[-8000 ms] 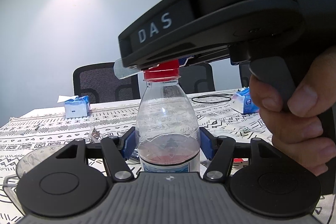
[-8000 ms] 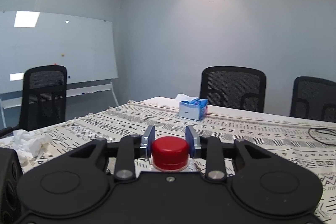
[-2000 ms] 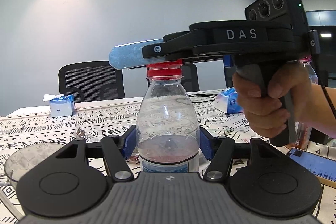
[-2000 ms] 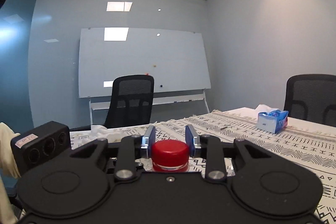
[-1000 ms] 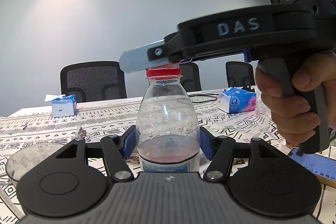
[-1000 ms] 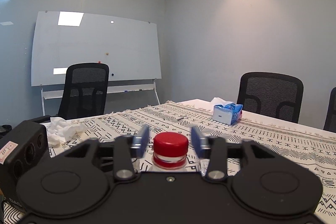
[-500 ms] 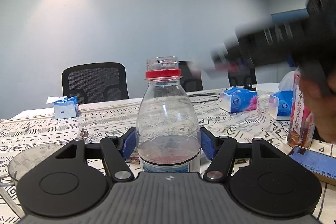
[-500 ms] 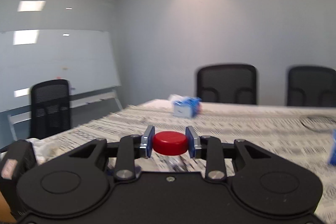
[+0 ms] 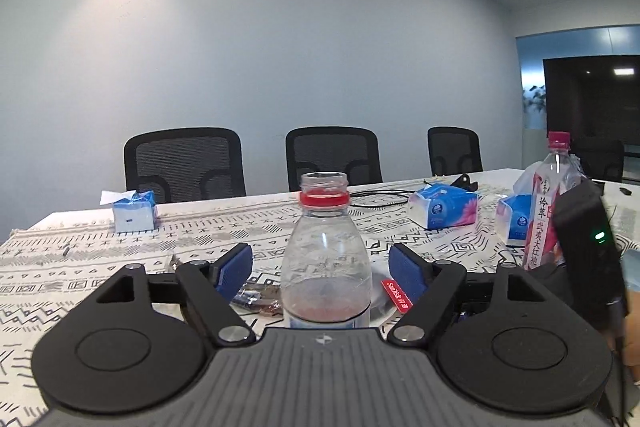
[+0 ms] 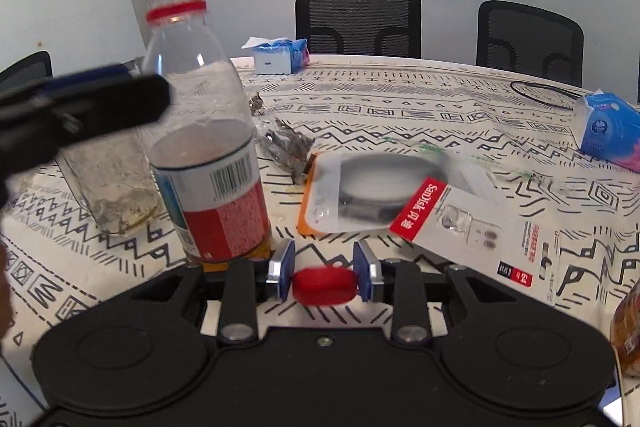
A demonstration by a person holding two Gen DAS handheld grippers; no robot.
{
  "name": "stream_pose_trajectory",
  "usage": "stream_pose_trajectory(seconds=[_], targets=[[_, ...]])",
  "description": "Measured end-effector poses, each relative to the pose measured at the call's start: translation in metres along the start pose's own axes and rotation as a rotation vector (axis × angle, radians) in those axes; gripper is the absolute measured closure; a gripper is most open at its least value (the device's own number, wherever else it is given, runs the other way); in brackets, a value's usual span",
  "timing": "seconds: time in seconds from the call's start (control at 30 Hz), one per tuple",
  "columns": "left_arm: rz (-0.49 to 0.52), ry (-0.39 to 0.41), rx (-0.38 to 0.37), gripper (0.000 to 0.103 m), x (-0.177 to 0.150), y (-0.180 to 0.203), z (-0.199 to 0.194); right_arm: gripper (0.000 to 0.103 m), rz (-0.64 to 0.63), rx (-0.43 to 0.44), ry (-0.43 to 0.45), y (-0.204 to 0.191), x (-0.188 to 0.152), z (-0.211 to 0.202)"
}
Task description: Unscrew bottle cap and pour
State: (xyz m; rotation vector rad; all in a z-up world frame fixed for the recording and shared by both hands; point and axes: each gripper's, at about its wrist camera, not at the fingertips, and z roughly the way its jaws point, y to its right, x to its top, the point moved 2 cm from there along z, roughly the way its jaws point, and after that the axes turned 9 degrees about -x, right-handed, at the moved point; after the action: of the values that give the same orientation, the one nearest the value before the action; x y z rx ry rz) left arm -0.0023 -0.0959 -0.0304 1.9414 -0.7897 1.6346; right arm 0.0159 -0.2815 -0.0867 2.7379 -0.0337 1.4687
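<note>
What you can't make out around the bottle (image 10: 204, 131)

Your left hand-held gripper (image 9: 321, 269) body covers the bottle's base in its own view. In the right wrist view the cap (image 10: 324, 285) is motion-blurred, a dark blurred finger crosses the jar (image 10: 108, 183) left of the bottle, and the second bottle (image 10: 628, 327) is cut off at the right edge.

bottle (image 10: 200, 131): showing clear plastic, a red neck ring, a white-and-red label
cap (image 10: 324, 285): showing red
tool pads (image 9: 404, 269): showing blue
bench cloth (image 10: 400, 115): showing white with black geometric zigzags
tissue packs (image 9: 444, 207): showing blue and pink
</note>
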Motion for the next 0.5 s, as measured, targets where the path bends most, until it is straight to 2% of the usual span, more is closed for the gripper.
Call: stream_pose_trajectory(seconds=[0.07,0.13,0.2,0.27,0.4,0.5], targets=[[-0.022,-0.010,0.032,0.023,0.002,-0.003,-0.012,0.061,0.002,-0.007,-0.006,0.000,-0.001,0.000],[-0.050,-0.028,0.063,0.021,0.003,-0.004,-0.024,0.056,0.005,-0.028,0.026,0.000,0.000,-0.007],[-0.082,-0.046,0.098,0.020,0.002,-0.004,-0.033,0.055,0.001,-0.038,0.056,-0.001,0.001,-0.016],[-0.117,-0.068,0.136,0.019,0.001,-0.004,-0.043,0.049,0.000,-0.034,0.084,-0.005,0.002,-0.028],[-0.157,-0.092,0.205,0.013,0.002,0.000,-0.061,0.047,-0.001,-0.034,0.122,-0.021,0.003,-0.054],[-0.151,-0.086,0.264,0.005,0.006,0.006,-0.078,0.042,0.039,-0.048,0.148,-0.032,0.004,-0.074]])
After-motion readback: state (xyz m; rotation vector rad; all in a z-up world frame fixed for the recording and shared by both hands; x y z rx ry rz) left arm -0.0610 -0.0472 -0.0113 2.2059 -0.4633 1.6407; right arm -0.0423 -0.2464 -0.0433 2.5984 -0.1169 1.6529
